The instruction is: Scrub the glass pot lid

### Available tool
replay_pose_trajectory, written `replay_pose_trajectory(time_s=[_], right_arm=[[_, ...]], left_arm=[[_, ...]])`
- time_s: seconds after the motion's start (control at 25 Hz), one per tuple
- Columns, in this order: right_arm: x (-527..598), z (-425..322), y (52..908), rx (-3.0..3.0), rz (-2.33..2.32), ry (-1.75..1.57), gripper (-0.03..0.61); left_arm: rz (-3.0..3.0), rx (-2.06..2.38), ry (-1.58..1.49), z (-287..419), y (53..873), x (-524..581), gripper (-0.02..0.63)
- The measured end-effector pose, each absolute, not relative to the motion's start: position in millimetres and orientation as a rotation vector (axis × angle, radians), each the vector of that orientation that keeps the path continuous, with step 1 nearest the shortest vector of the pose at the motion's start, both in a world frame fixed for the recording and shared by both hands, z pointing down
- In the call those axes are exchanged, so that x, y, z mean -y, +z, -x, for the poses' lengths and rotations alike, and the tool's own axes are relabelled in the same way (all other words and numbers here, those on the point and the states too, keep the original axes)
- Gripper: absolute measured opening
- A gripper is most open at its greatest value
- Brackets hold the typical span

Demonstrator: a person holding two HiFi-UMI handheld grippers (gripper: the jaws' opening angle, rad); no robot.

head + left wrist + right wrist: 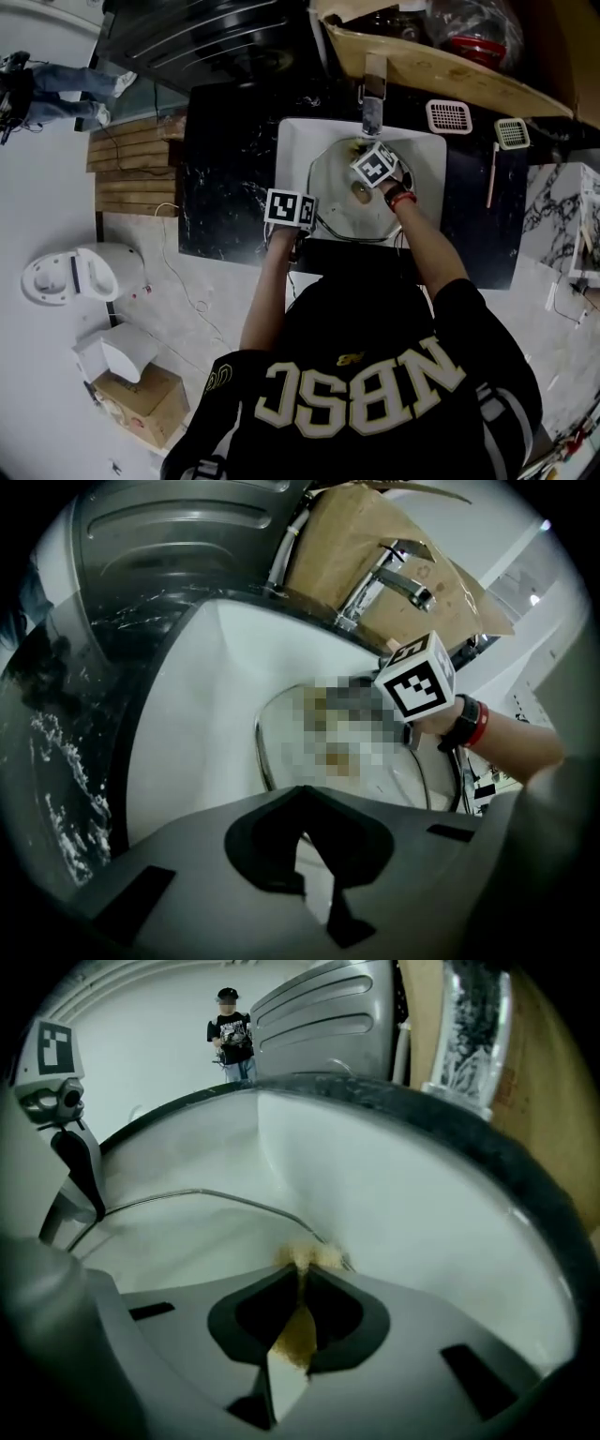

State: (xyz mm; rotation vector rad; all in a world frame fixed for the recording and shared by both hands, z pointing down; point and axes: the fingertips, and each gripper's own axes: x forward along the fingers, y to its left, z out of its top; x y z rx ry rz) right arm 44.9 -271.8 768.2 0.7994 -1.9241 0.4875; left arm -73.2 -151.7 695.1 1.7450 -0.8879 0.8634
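The glass pot lid [349, 214] lies in the white sink [295, 141], its knob near the middle. My left gripper [298, 234] is at the lid's near-left edge, shut on the metal rim [261, 752]; in the right gripper view its black finger [82, 1174] meets that rim. My right gripper [366, 155] is over the lid's far edge, below the faucet. It is shut on a yellow sponge [298, 1330], and the sponge's tip [305, 1258] presses on the lid [187, 1232] near its rim. In the left gripper view the right gripper's marker cube [417, 679] hangs over the lid [394, 766].
The faucet [372, 105] stands behind the sink, close above my right gripper. Black marble counter [225, 169] surrounds the sink. Two small grates [448, 116] [512, 133] lie on the counter at the right. A cardboard box [422, 61] sits behind. A person [230, 1035] stands far off.
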Motion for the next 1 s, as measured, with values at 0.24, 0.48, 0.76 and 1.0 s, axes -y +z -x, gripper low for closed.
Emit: replay_pose_trajectory(time_s=[0.24, 0.48, 0.76, 1.0], right_arm=[[258.1, -105.9, 756.1, 1.799, -0.795, 0.416, 0.04], [204.2, -134.3, 746.4, 1.658, -0.522, 0.319, 0.041], [122.1, -117.0, 724.4, 1.674, -0.178, 0.514, 0.041], [72.8, -79.4, 706.7, 1.767, 0.055, 0.632, 0.043]], left_arm=[[-1.74, 0.849, 0.935, 69.2, 700.9, 145.6, 0.012], [-1.75, 0.838, 0.945, 68.5, 700.6, 145.4, 0.012], [-1.747, 0.823, 0.943, 67.1, 701.5, 145.0, 0.012], [-1.746, 0.814, 0.949, 67.0, 702.8, 143.7, 0.012]])
